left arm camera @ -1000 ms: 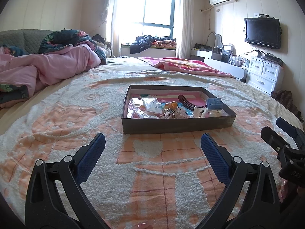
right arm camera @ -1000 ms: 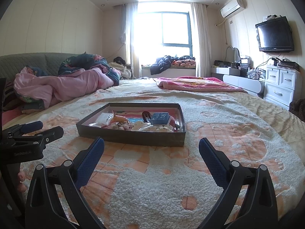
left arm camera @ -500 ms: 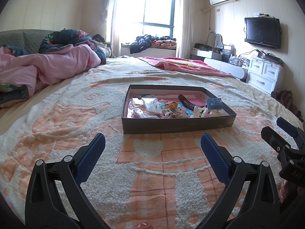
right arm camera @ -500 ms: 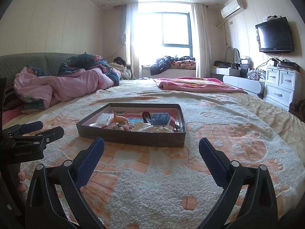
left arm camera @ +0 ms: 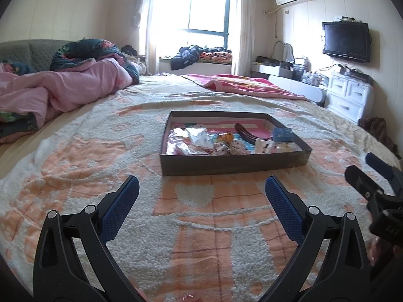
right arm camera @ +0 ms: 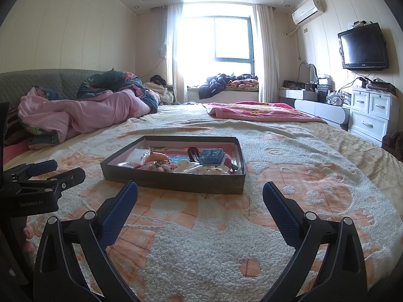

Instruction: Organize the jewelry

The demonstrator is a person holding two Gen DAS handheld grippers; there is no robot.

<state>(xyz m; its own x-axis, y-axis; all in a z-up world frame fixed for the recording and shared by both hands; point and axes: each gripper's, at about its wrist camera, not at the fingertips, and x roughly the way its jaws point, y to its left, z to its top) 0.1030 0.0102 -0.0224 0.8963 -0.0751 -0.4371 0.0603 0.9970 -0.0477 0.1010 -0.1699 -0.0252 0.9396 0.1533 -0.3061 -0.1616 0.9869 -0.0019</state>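
You have a wide bed in front of you, covered by a fleecy cream-and-orange blanket (left arm camera: 105, 151); its far edge and sides run out of frame. A pink quilt (right arm camera: 83, 115) is heaped against the headboard on your left, and a second pink blanket (right arm camera: 259, 112) lies towards the window.

The shallow dark tray (left arm camera: 234, 163) sits on the blanket straight ahead of both grippers and well apart from them. Its near wall hides the front row of the contents. What you can pick out inside: a small blue box (right arm camera: 211, 156) at the right end, a dark curved hair clip (left arm camera: 245, 134) beside it, an orange trinket (left arm camera: 226, 136), and clear plastic packets (left arm camera: 200, 137) on the left. The pale jumble (left arm camera: 228, 148) along the near wall is too tangled to name piece by piece.

Your left gripper (left arm camera: 201, 198) hangs above the blanket with its blue pads spread wide, nothing between them. Your right gripper (right arm camera: 200, 198) is spread just as wide and empty. Each one shows only partly at the edge of the other's view.
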